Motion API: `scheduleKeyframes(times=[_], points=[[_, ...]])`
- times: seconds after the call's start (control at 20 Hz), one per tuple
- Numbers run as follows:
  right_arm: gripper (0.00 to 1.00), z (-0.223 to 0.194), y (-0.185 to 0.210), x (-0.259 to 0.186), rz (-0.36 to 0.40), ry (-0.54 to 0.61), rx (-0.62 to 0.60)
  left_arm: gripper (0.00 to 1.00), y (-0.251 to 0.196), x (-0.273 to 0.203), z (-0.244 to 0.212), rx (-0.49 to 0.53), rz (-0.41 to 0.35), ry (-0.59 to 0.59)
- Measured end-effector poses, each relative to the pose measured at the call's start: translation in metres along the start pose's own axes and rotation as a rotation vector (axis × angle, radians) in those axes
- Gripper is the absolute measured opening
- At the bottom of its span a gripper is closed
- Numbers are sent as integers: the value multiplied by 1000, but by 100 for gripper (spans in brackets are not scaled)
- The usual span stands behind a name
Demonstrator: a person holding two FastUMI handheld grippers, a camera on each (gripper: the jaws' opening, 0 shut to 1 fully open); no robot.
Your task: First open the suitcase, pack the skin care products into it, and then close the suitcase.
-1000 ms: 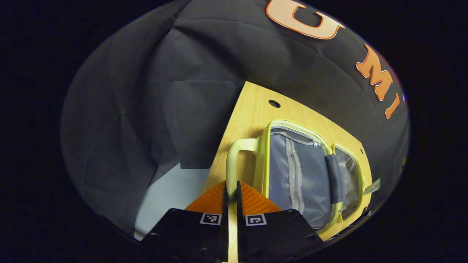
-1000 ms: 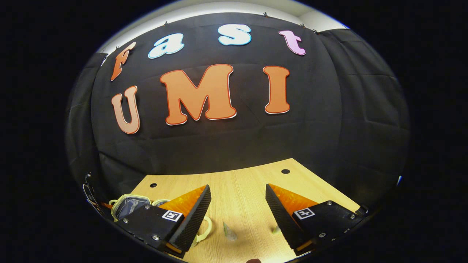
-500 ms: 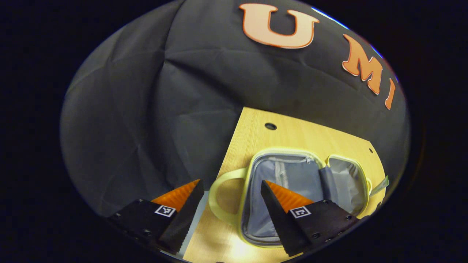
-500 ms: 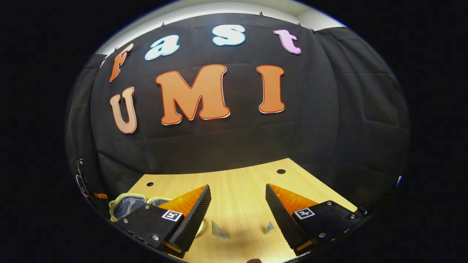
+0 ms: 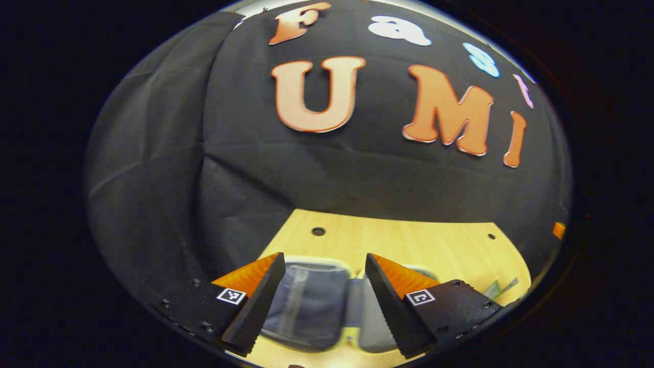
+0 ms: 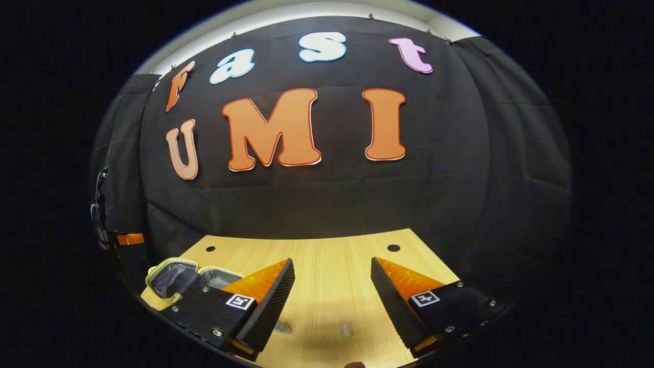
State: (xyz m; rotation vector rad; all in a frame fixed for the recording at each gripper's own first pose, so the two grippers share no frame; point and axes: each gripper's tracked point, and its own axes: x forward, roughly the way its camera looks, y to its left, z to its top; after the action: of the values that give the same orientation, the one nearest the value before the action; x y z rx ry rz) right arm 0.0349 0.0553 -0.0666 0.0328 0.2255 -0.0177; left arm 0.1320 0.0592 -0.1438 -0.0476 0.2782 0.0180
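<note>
Left gripper view has the suitcase (image 5: pixel 311 306) lying open and flat on the wooden table (image 5: pixel 409 245), right under the left gripper (image 5: pixel 322 301), whose jaws stand wide apart with nothing between them. It is a small soft case with a pale yellow-green rim and grey fabric lining, so it should be light and floppy: the lid half will likely sag and slide on the smooth wood unless the rim is pinched firmly, and the stiffer piped edge looks a better hold than the slack lining. At the right edge of this view a thin greenish sachet (image 5: pixel 498 287) lies on the table, near the case. In the right gripper view the right gripper (image 6: pixel 332 301) hovers with its jaws equally wide and empty above bare wood, the suitcase (image 6: pixel 173 278) well off to its left. Two small pale items (image 6: pixel 346 329) sit low between its fingers; they are blurred, though I judge them skin care products, light, thin and slippery, best taken across their narrow sides. Nothing stands between them and the case, only open table, with the black cloth wall (image 6: pixel 327 199) behind
</note>
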Motion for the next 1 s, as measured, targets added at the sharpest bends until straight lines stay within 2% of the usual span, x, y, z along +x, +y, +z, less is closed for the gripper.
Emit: scheduleKeyframes(times=[0.05,0.25,0.4,0.6,0.8,1.0], points=[[95,-1,-4,0,29,6,5,95,-28,-7,3,-3,-26,-15],[95,-12,-35,-1,78,33,-40,97,-138,-19,0,46,-95,-66],[95,-17,-58,-7,101,48,-50,97,-211,-22,-23,56,-172,-76],[95,-25,-89,-17,90,71,-58,95,-295,-19,-75,72,-245,-18],[95,-34,-117,-25,53,94,-75,97,-356,-3,-133,131,-311,48],[95,-47,-135,-31,30,127,-78,98,-370,15,-190,172,-316,156]])
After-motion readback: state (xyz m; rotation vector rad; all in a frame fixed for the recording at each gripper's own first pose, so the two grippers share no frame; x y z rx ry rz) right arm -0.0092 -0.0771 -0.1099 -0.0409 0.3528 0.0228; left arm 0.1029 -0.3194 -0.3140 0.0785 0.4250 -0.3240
